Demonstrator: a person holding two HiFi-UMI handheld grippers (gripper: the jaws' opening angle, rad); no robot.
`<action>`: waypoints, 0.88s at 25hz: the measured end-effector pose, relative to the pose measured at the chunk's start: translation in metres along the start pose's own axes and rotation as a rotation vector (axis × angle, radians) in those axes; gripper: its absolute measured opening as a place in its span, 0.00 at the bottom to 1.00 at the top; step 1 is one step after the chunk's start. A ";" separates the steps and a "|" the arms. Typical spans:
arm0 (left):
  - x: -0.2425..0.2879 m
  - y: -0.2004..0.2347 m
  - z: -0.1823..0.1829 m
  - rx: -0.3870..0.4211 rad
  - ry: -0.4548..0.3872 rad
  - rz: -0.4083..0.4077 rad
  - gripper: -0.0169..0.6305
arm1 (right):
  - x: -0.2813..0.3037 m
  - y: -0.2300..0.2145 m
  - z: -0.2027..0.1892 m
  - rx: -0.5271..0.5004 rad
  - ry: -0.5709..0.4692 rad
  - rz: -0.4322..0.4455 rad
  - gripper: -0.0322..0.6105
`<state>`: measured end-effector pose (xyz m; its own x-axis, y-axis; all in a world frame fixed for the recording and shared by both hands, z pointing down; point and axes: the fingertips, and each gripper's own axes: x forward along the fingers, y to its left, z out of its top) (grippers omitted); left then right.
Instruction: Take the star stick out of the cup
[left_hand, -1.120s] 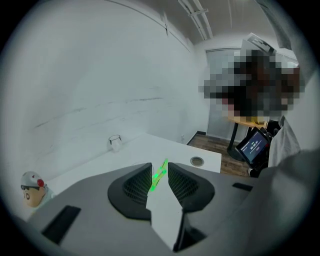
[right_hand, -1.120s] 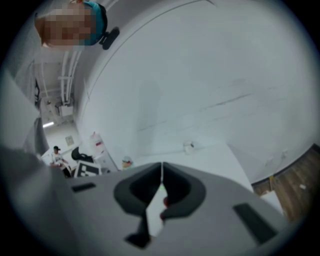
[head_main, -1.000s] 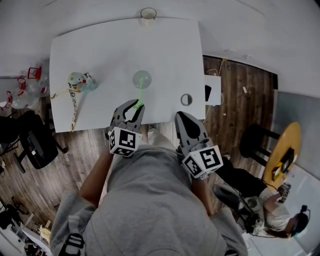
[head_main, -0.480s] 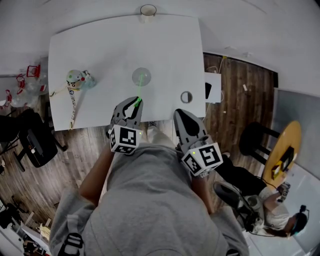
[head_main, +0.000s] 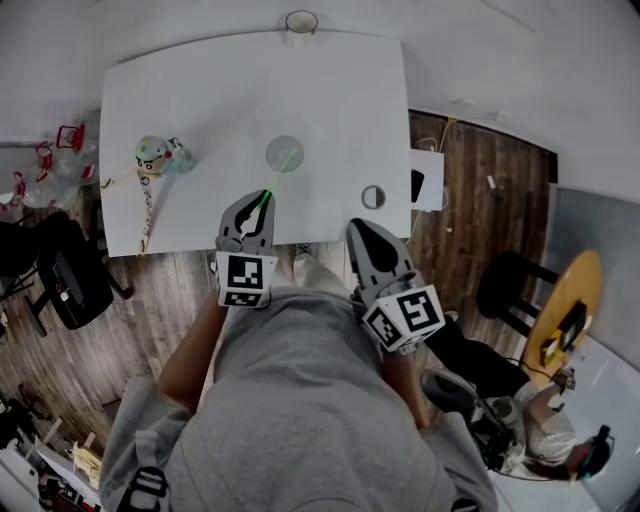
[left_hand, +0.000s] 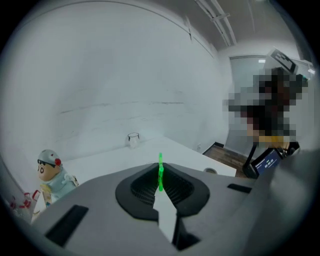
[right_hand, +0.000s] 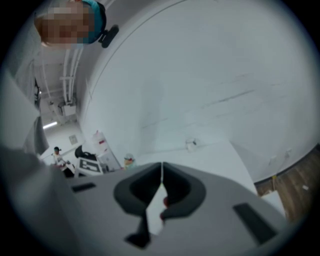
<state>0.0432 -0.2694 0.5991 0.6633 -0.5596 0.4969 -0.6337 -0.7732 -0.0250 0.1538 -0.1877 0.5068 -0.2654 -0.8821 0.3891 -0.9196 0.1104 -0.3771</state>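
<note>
A thin green star stick (head_main: 280, 173) slants from the clear cup (head_main: 285, 153) at mid-table down toward the near edge. My left gripper (head_main: 261, 198) is shut on the stick's near end; its jaws have just been closing with the stick between them. In the left gripper view the green stick (left_hand: 160, 175) stands upright, pinched between the dark pads (left_hand: 145, 186), and the cup is hidden behind the jaws. My right gripper (head_main: 362, 232) hovers at the table's near edge, shut and empty. In the right gripper view, the right gripper (right_hand: 161, 172) has its tips together.
A small toy figure (head_main: 152, 156) with a lanyard lies at the table's left. A second glass (head_main: 300, 25) stands at the far edge, and a small ring (head_main: 373, 197) lies near the right edge. A black chair (head_main: 70, 290) is at left, a stool (head_main: 510, 280) at right.
The left gripper's jaws closed onto the green stick. The stick now leans more, its near end pulled left. The right gripper stayed still.
</note>
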 end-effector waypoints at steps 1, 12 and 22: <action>-0.001 0.001 0.000 -0.026 -0.005 0.006 0.09 | -0.001 -0.001 0.000 -0.001 0.000 0.003 0.11; -0.019 0.004 0.009 -0.100 -0.073 0.085 0.09 | -0.006 -0.002 -0.002 -0.023 0.004 0.045 0.11; -0.050 0.007 0.024 -0.129 -0.139 0.172 0.09 | -0.005 0.010 -0.001 -0.069 0.005 0.135 0.11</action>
<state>0.0157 -0.2541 0.5530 0.5844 -0.7220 0.3705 -0.7814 -0.6237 0.0171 0.1453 -0.1819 0.5018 -0.3896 -0.8547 0.3430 -0.8930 0.2595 -0.3677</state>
